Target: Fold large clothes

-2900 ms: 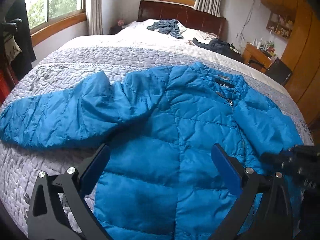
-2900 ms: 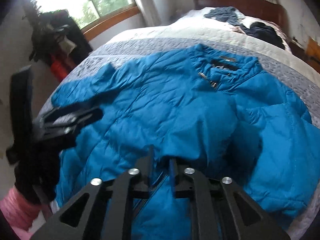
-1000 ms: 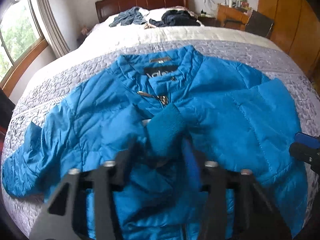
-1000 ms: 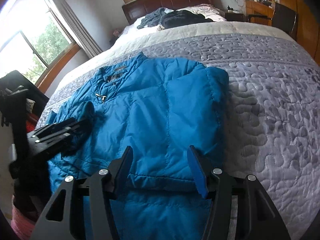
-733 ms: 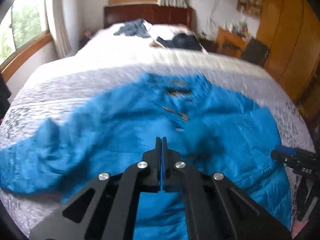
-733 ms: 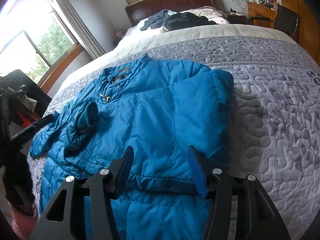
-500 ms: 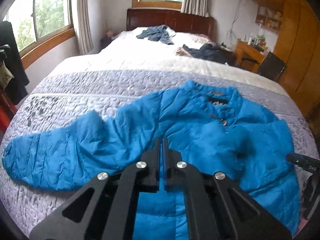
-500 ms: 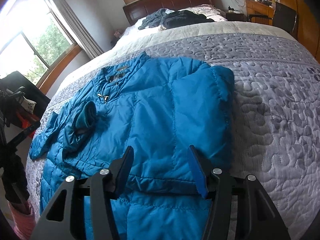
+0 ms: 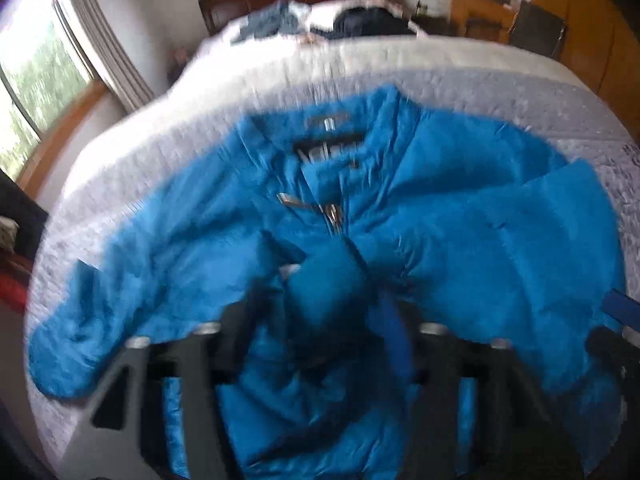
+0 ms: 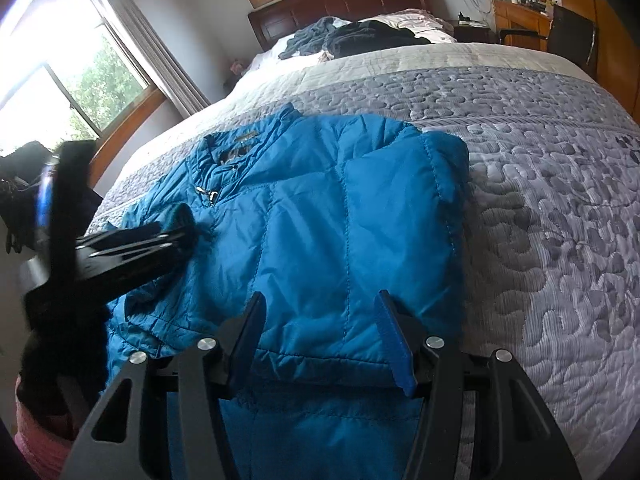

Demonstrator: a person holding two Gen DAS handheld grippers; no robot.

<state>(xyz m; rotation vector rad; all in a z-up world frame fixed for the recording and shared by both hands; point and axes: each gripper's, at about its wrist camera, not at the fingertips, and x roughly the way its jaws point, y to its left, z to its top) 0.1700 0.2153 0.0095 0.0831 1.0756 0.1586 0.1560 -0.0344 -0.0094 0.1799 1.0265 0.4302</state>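
In the left wrist view, bottom centre, the left tongs (image 9: 320,316) sit around the dark ribbed cuff (image 9: 328,284) of the jacket's sleeve. The picture is smeared by motion, so I cannot tell whether they pinch the cuff or merely bracket it. The cuff lies over the chest, just below the zip pull (image 9: 332,212); carrying it there is probably meant to lay that sleeve across the body and square up the shape.

In the right wrist view, bottom centre, the right tongs (image 10: 320,336) are released, jaws spread above the lower edge of a folded-over panel and holding nothing. They seem poised for the next grab at the hem.

The jacket (image 10: 340,216), blue and quilted, lies front up on the bed (image 10: 540,168), mid-frame left of centre in that view. Its side at frame right is already turned in to a straight edge, so the fold looks roughly half done. In the left wrist view the other sleeve (image 9: 92,320) sprawls to the lower left.

Inside the collar (image 9: 328,136) is a dark label with pale lettering, too blurred to read.

Farther up, dark clothes (image 10: 352,40) are heaped near the headboard (image 10: 340,6).
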